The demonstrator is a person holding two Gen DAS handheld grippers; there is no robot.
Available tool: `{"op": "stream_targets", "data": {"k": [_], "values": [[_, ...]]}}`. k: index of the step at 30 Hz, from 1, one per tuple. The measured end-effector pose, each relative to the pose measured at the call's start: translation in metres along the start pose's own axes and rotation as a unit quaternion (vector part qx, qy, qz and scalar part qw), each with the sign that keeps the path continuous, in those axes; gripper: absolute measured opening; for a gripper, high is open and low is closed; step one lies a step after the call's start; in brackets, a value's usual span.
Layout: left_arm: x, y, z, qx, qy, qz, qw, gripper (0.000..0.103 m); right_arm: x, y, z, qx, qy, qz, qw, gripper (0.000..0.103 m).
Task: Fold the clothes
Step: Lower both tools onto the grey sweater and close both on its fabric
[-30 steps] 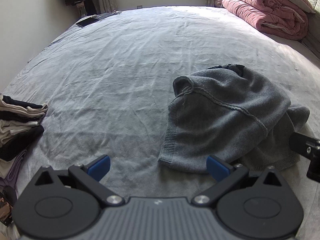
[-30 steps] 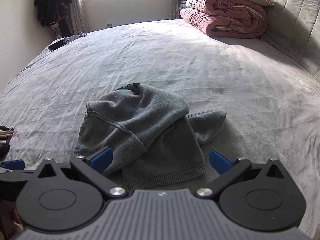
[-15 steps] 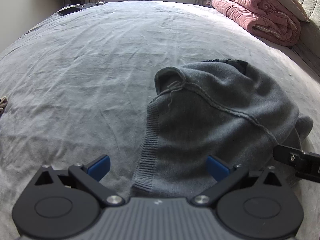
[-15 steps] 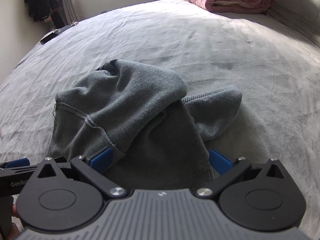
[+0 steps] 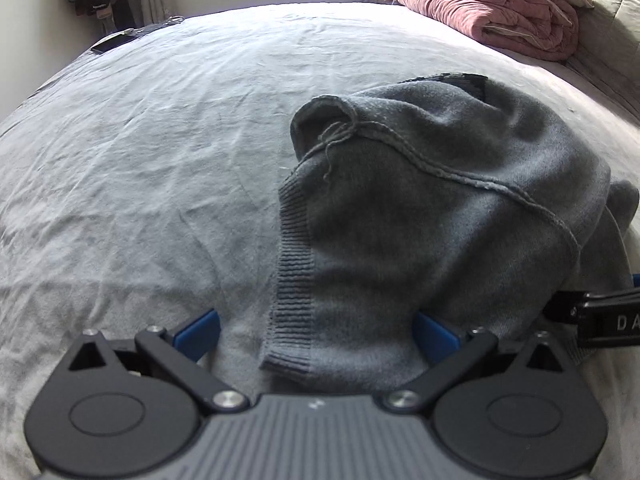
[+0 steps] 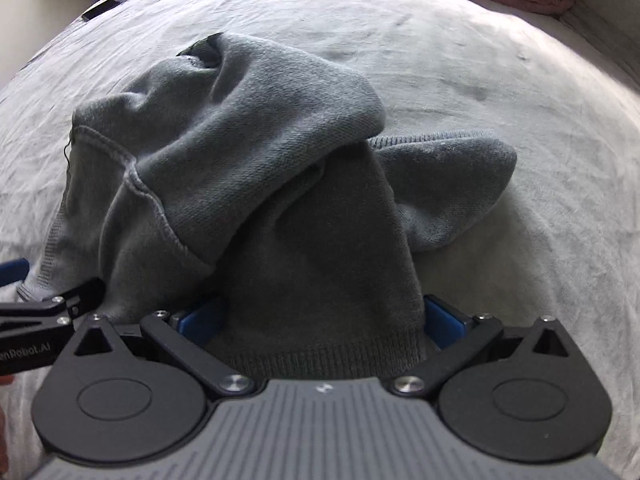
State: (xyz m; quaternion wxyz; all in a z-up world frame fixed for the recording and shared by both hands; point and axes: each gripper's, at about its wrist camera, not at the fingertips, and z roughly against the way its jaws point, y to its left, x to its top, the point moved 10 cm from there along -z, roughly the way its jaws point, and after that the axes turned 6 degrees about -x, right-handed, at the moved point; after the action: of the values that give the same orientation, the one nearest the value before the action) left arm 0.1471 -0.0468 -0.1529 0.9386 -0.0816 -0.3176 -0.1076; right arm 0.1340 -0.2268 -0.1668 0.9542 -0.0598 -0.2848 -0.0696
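Two grippers, left (image 5: pixel 316 332) and right (image 6: pixel 322 320), are straddling the ribbed hem of the crumpled grey sweater (image 5: pixel 440 208) on the bed (image 5: pixel 160 140), fingers spread, ideally pinching separate hem corners.

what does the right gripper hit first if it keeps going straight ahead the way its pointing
Most likely the ribbed hem of the grey sweater, which already lies between the open fingers of the right gripper. Whether they touch it yet is unclear.

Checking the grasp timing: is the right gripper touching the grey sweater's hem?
Cannot tell. In the right wrist view the open right gripper straddles the grey sweater, but no contact or gap shows plainly.
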Motion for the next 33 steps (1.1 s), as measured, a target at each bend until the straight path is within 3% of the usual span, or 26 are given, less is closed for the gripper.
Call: {"op": "stream_targets", "data": {"k": [5, 9, 12, 17, 23, 26, 29, 30, 33], "values": [[0.004, 0.002, 0.007, -0.02, 0.012, 0.012, 0.9997, 0.101, 0.001, 0.004, 0.014, 0.012, 0.004, 0.034, 0.999, 0.103], [0.007, 0.003, 0.022, -0.062, 0.009, 0.045, 0.997, 0.085, 0.009, -0.003, 0.043, 0.015, -0.036, 0.041, 0.998, 0.103], [0.009, -0.012, 0.033, -0.109, 0.004, 0.054, 0.9925, 0.079, 0.013, -0.011, 0.06, 0.006, -0.062, 0.043, 0.997, 0.103], [0.015, -0.054, 0.047, -0.15, -0.031, 0.008, 0.9881, 0.079, 0.016, -0.028, 0.06, -0.002, -0.066, 0.031, 0.997, 0.103], [0.004, -0.085, 0.032, -0.152, -0.032, -0.038, 0.9872, 0.072, 0.014, -0.036, 0.055, -0.011, -0.058, 0.019, 0.998, 0.103], [-0.001, -0.086, 0.02, -0.132, -0.03, -0.05, 0.9895, 0.049, 0.013, -0.038, 0.052, -0.01, -0.054, 0.015, 0.998, 0.103], [-0.001, -0.081, 0.02, -0.131, -0.044, -0.042, 0.9895, 0.016, 0.013, -0.037, 0.052, -0.007, -0.055, 0.014, 0.998, 0.103], [0.0, -0.079, 0.025, -0.128, -0.049, -0.038, 0.9898, 0.01, 0.014, -0.037, 0.053, -0.009, -0.056, 0.015, 0.998, 0.103], [0.013, -0.061, 0.05, -0.098, -0.092, -0.043, 0.99, 0.008, 0.017, -0.036, 0.056, -0.004, -0.064, 0.017, 0.998, 0.103]]}}
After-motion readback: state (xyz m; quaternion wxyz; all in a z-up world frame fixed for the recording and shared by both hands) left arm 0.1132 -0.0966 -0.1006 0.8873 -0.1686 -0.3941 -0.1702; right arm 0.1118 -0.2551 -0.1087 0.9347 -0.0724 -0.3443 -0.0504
